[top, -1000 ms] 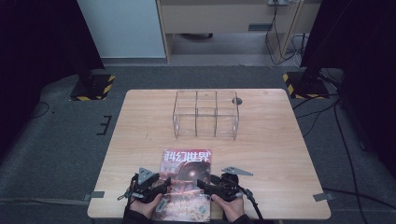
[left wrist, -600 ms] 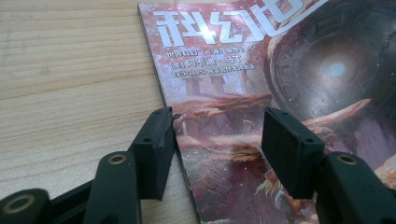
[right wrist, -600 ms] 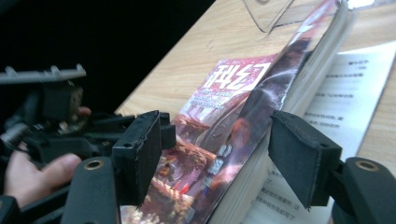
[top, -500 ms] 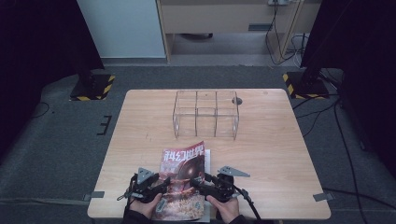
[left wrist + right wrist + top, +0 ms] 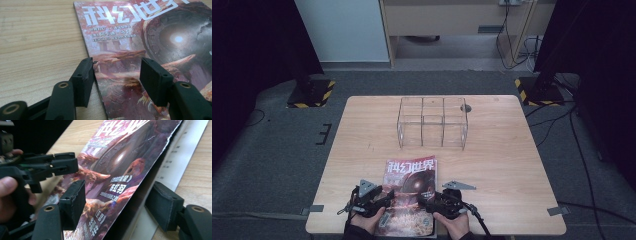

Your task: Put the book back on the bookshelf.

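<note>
Glossy magazine with a red-brown science-fiction cover and white Chinese title (image 5: 411, 192) lies at the 6 o'clock edge of the pale wooden table (image 5: 512, 165); its near end is partly covered by the hands. The clear acrylic box divided into compartments (image 5: 433, 122) stands well apart at 12 o'clock from the magazine, with nothing visible inside.

Left gripper (image 5: 382, 197), black two-jaw tongs with a grey three-cornered plate, sits at 9 o'clock of the magazine. In the left gripper view the jaws stand apart over the cover's spine edge, one pad (image 5: 83, 80) just off the edge above the wood, the other above the cover art (image 5: 140, 50). Released; whether the pads rest on the paper I cannot tell.

Right gripper (image 5: 428, 196) sits at 3 o'clock of the magazine. In the right gripper view the front cover (image 5: 120, 170) is lifted at a slant, its free edge running between the two jaws, with a white inner page (image 5: 175, 165) showing beneath. The pads stand clear of the cover on both sides: released, the jaws having just been closing somewhat with the cover between them. What holds the cover up is hidden. The left gripper (image 5: 50, 167) appears farther off, a fingertip (image 5: 7, 185) beside it, and the lower cover text is blurred.
</note>
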The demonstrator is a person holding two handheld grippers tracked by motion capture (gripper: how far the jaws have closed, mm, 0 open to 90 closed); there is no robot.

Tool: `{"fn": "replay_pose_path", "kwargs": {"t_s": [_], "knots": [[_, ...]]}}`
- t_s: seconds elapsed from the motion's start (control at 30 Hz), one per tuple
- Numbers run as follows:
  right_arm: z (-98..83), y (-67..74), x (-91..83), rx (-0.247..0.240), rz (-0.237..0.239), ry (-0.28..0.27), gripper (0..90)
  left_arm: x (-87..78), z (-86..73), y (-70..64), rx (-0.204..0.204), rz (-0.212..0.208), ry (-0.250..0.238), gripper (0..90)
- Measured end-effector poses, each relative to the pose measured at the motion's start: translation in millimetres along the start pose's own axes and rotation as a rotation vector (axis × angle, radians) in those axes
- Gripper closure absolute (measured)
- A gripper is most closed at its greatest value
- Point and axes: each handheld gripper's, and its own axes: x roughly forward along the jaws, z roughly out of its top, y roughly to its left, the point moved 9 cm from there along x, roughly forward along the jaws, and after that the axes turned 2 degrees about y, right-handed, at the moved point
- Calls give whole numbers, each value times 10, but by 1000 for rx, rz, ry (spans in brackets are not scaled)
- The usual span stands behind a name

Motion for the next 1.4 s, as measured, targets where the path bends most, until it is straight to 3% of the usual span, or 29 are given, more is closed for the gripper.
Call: {"fn": "replay_pose_path", "kwargs": {"t_s": [0.27,0.43,0.63,0.7,0.83,1.07,1.4], "knots": [[85,11,113,0,56,45,348,7,11,11,-5,-10,-1,437],[125,9,166,-26,50,66,366,12,19,25,-7,-4,-3,429],[143,-43,174,-82,-2,95,555,20,29,34,-6,-18,-3,411],[142,-77,164,-76,-26,101,635,24,33,34,-2,-22,0,402],[135,-83,161,-68,-18,110,704,25,40,43,-5,-36,5,401],[180,-34,119,-79,11,83,787,12,53,90,-24,-52,19,385],[270,87,10,-179,39,35,853,-18,90,105,-50,-97,7,343]]}}
